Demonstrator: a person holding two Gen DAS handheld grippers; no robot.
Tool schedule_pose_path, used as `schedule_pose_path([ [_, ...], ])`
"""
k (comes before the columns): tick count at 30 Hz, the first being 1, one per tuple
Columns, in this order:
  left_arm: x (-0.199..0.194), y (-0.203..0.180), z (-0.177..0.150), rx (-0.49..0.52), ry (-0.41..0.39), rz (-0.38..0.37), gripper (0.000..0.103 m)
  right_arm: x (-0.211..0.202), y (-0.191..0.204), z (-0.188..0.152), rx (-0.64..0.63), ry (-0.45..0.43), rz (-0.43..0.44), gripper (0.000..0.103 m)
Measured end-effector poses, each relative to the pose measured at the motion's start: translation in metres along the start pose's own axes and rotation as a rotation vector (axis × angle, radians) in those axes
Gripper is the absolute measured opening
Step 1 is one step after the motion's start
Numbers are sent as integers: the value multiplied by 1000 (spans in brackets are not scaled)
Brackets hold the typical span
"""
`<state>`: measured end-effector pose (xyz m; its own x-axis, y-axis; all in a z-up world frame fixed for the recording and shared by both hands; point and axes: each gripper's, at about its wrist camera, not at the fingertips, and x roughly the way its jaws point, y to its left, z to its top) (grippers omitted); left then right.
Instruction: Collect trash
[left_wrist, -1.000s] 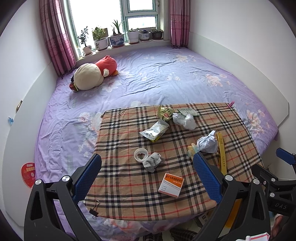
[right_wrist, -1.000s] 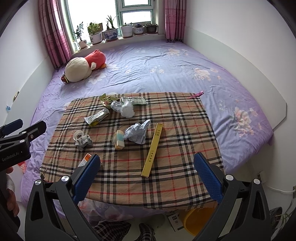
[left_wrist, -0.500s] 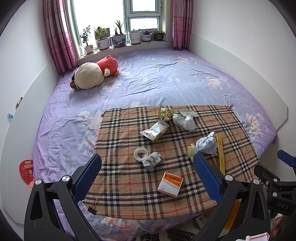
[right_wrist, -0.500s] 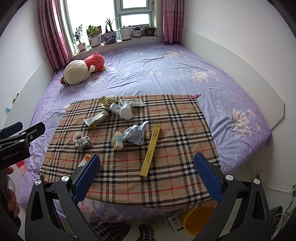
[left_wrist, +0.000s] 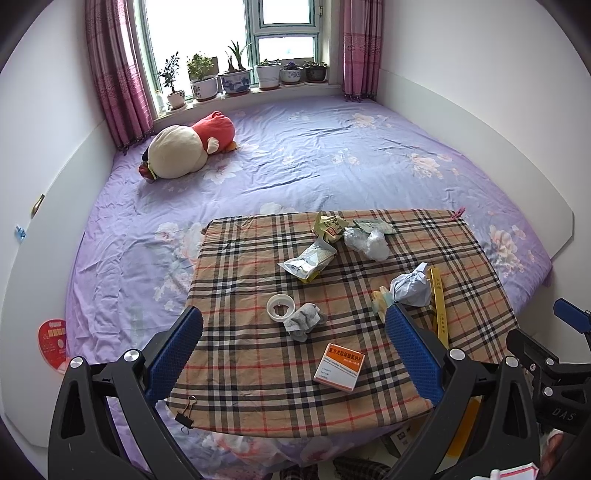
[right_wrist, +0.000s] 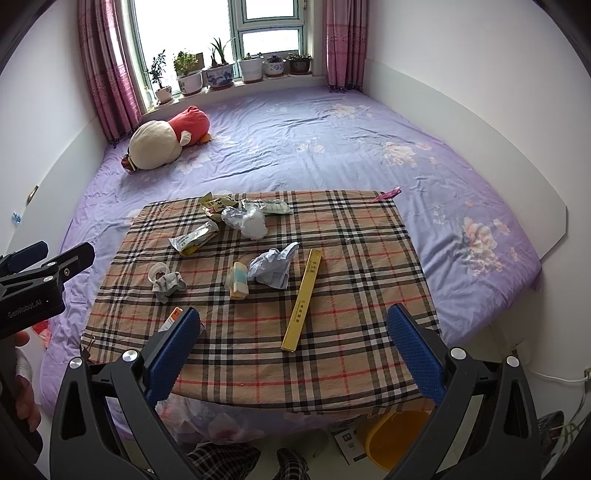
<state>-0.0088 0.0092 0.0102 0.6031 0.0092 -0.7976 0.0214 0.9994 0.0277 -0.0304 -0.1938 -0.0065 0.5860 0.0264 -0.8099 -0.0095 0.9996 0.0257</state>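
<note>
Both jaws gape empty above the plaid cloth (right_wrist: 351, 240), trash (left_wrist: 412, 286) lying beyond them.

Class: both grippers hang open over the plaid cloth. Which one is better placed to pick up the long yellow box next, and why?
Right. The long yellow box lies between the open right gripper's fingers in its own view. From the left gripper, the box lies off to the right, behind its right finger; the orange-and-white medicine box sits nearer to it.

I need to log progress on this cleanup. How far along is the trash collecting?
Nothing looks collected yet. Both the left gripper and the right gripper hang open and empty. Left on the plaid cloth: the crumpled paper, the orange box, the long yellow box, the wrappers and more.
</note>
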Motion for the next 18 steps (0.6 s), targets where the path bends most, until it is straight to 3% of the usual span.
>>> schedule_pose_path([
  [11,6,1,-3,-12,20,-9,98,2,-4,-1,18,-2,-4,100],
  [18,33,14,-30,-24,120,-17,98,16,-15,-20,55,36,-24,100],
])
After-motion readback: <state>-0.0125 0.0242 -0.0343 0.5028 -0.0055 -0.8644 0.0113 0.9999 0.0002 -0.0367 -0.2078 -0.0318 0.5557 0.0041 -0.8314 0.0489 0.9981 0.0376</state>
